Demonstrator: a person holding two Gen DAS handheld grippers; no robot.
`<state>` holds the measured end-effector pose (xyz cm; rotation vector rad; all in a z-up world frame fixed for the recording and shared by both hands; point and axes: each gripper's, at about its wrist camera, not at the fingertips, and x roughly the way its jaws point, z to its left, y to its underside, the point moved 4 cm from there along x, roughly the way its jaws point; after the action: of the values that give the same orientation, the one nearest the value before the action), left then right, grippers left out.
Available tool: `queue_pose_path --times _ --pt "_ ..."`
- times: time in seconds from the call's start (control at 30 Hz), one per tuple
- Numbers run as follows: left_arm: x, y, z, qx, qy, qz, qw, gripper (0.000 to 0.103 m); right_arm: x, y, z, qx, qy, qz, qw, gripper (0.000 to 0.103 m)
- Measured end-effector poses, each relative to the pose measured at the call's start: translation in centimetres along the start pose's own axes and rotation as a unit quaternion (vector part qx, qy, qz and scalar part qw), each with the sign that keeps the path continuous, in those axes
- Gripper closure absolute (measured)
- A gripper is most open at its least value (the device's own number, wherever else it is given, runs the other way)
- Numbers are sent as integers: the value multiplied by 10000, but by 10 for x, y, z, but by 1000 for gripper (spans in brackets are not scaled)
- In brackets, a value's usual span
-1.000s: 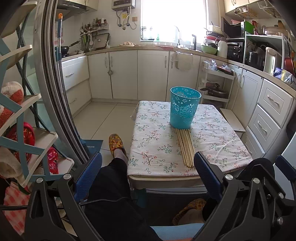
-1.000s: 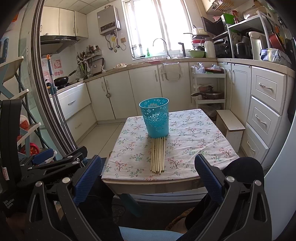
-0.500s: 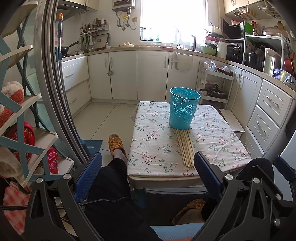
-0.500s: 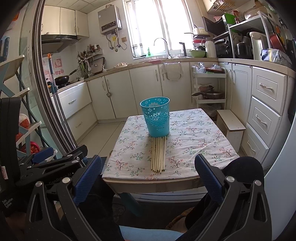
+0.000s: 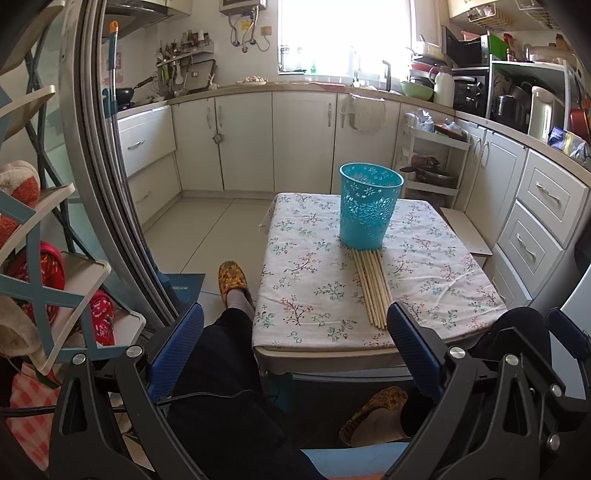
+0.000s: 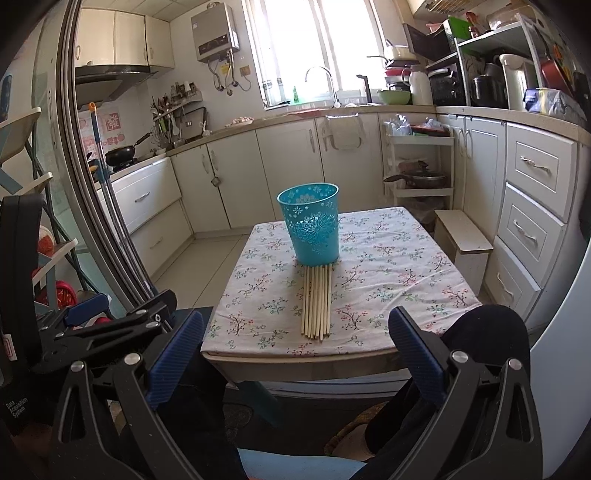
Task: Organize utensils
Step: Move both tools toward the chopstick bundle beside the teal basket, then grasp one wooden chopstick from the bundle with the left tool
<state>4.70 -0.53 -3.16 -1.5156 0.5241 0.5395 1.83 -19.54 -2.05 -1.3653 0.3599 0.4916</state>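
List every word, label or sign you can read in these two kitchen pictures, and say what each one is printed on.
"Data Acquisition System": small white print on the black body of the left gripper, seen at the lower left of the right wrist view.
Red paper signs on the wall beside the black frying pan: characters too blurred to read.
Grey wall-mounted water heater: its panel markings are too small to read.

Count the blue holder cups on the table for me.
1. The blue perforated cup stands upright on the floral tablecloth, toward the far side, with the bundle of wooden chopsticks lying flat against its near base. No other cups appear on the table.
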Motion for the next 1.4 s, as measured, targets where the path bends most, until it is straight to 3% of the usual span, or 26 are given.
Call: queue_pose_path --times 0.23,0.4,0.6,0.63,0.7,0.8,1.0,1.2,1.4 --pt "22 -2 1 39 28 387 9992 8 16 -4 -3 23 32 278 9996 6" --pt "42 -7 -1 82 198 301 9993 8 39 -10 -8 98 -9 365 9993 6" --pt "88 -7 9 -137 258 654 9974 8 115 -16 -37 161 301 655 9973 7" --pt "96 -7 11 -165 236 713 9970 8 136 -14 -44 183 300 792 9962 9" --pt "114 -7 16 -238 238 840 9959 8 177 -10 -55 167 349 1122 9929 31" --pt "138 -8 19 -276 136 996 9946 8 227 -3 -62 193 274 1550 9873 52" --pt "176 -11 16 -395 201 1279 9908 8 286 2 -68 -119 434 1971 9793 76" --pt "213 -16 5 -358 178 1462 9884 8 319 1 -64 151 36 2089 9778 91" --pt "256 -24 -18 -248 200 1614 9864 8 313 2 -69 -284 -143 2234 9742 95"
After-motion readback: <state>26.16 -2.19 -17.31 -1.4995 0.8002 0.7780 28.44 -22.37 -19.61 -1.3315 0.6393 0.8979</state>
